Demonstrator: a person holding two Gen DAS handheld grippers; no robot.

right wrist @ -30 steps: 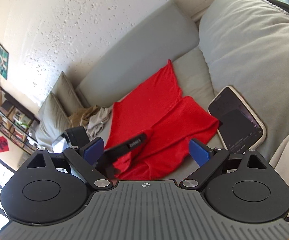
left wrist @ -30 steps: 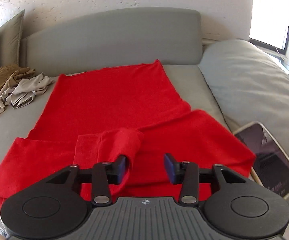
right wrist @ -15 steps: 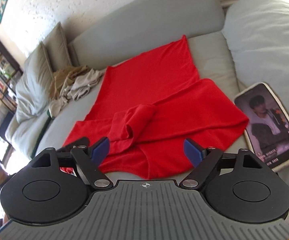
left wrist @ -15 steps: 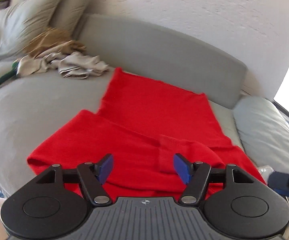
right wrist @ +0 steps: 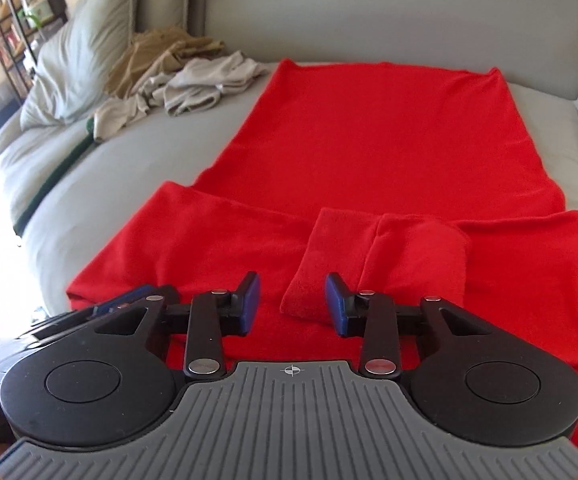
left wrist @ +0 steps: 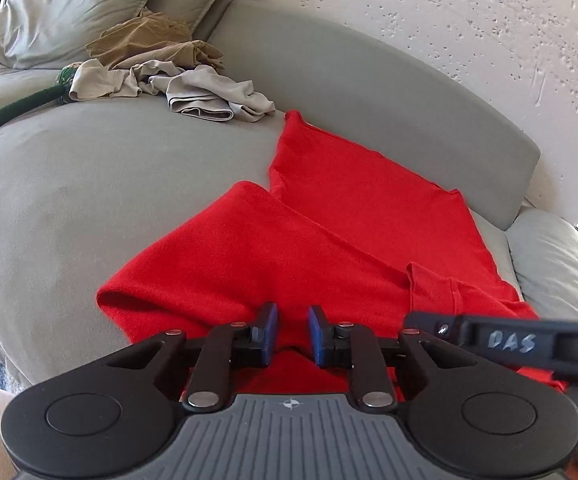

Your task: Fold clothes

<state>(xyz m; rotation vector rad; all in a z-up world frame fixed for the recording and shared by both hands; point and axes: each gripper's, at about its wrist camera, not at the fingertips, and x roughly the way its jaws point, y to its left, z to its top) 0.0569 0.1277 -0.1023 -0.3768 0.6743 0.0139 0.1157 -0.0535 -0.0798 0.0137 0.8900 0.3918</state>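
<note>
The red knit long-sleeved garment [right wrist: 389, 148] lies spread flat on the grey fabric sofa seat [left wrist: 101, 184], its hem against the grey backrest [right wrist: 389, 8] and its shoulder end at the near front edge of the seat. Both sleeves are folded inward across the body; one cuff [right wrist: 317, 264] lies as a doubled flap over the middle of the cloth. Half a second ago the cloth lay the same way; what differs is the tools, which have both come lower and closer to the near edge of the garment.

The left gripper [left wrist: 292, 334] hangs just above the near red edge with its blue pads [left wrist: 269, 332] drawn close together, a narrow gap between them and no cloth caught there; a half-second earlier those pads stood wide apart. The right gripper [right wrist: 292, 306] hovers over the folded cuff with its blue pads [right wrist: 249, 300] set apart, empty, though narrower than before. In the left wrist view a black arm of the right tool crosses the lower right, with a fingertip at the corner.

Toward the left end of the seat, well apart from the red cloth, sits a crumpled heap of beige and tan clothes [left wrist: 177, 76], beside pale grey-green cushions [right wrist: 77, 60]. The tablet seen earlier at the right is out of both views now
</note>
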